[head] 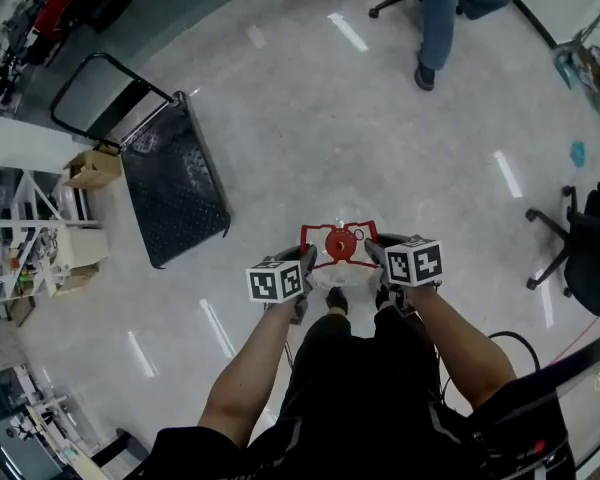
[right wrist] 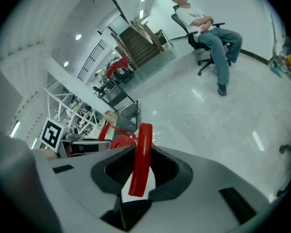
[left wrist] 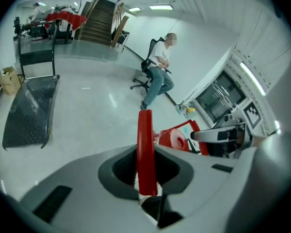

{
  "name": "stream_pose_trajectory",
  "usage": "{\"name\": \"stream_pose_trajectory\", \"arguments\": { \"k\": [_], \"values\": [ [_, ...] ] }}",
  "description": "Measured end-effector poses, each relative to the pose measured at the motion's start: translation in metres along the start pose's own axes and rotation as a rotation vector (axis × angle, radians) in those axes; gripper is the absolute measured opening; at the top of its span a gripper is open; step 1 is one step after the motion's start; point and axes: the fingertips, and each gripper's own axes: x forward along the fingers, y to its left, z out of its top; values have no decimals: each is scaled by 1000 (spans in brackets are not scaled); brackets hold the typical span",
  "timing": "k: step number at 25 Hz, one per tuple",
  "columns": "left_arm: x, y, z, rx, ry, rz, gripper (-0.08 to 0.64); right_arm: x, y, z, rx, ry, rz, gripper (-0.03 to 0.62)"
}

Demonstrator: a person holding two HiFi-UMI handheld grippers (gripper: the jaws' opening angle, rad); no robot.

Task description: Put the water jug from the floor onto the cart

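The water jug (head: 338, 246) hangs off the floor between my two grippers; I see its red cap and the red handle frame around it. My left gripper (head: 305, 266) is shut on the left red handle bar (left wrist: 145, 144), which stands upright between its jaws. On the other side, my right gripper (head: 376, 258) is shut on the right red handle bar (right wrist: 141, 154). The jug's body is mostly hidden under the grippers and my arms. The black flat cart (head: 172, 186) with its folding handle stands on the floor to the left and further out.
A person sits on an office chair (head: 442, 8) at the top. Another black chair (head: 588, 250) stands at the right. A cardboard box (head: 92, 168) and white shelves (head: 30, 238) line the left side beside the cart. A black cable (head: 510, 340) loops near my right arm.
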Motion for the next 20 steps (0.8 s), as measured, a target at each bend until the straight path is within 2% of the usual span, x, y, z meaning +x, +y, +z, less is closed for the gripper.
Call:
{"name": "stream_pose_trajectory", "arguments": {
  "k": [12, 16, 20],
  "values": [
    [-111, -67, 153, 97, -307, 24, 49, -96, 85, 157, -211, -198, 57, 94],
    [-125, -80, 182, 111, -370, 37, 51, -112, 94, 186, -247, -234, 90, 94],
    [-146, -72, 199, 96, -415, 58, 51, -110, 117, 206, -284, -237, 137, 94]
  ]
}}
